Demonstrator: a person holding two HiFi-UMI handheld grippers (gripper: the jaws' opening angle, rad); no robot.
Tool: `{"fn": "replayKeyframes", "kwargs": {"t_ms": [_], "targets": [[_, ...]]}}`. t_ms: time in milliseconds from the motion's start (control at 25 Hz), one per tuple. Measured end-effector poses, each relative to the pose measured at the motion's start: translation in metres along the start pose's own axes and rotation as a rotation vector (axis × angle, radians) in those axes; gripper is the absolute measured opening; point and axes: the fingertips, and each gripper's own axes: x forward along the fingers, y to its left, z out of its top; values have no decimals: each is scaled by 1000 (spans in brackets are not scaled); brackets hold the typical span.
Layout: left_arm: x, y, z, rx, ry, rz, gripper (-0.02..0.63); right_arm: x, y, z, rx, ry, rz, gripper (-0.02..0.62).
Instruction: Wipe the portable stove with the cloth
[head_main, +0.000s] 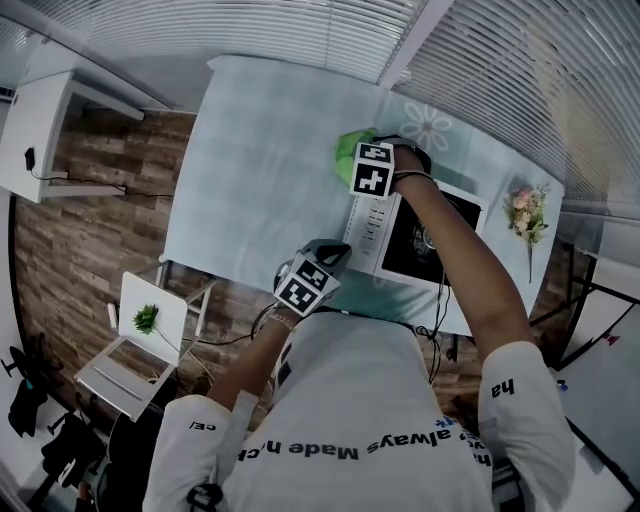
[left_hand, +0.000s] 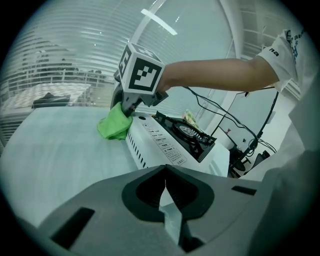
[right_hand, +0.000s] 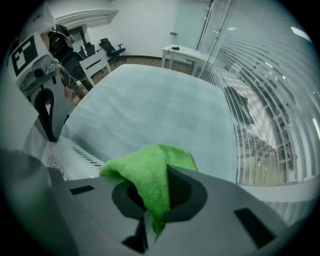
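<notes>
Green cloth (right_hand: 150, 180) clamped in outstretched right gripper (right_hand: 147, 222) at stove (left_hand: 165, 145) end; left gripper (left_hand: 167, 200) closed, empty.

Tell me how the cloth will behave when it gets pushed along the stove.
Probably floppy: the cloth folds and droops over the right gripper pinching it. Likely light, since that small pinch carries the whole wad. Its fuzzy surface suggests it will drag rather than slip on the stove, so it may bunch up.

Open tabletop (head_main: 260, 170) lies left of the portable stove (head_main: 370, 232); flowers (head_main: 524, 208) stand near its right side.
</notes>
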Motion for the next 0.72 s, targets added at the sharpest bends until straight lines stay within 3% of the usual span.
{"fn": "replayKeyframes", "kwargs": {"t_ms": [720], "targets": [[-27, 7, -21, 14, 16, 49, 12, -2, 77, 21, -128, 59, 130, 26]]}}
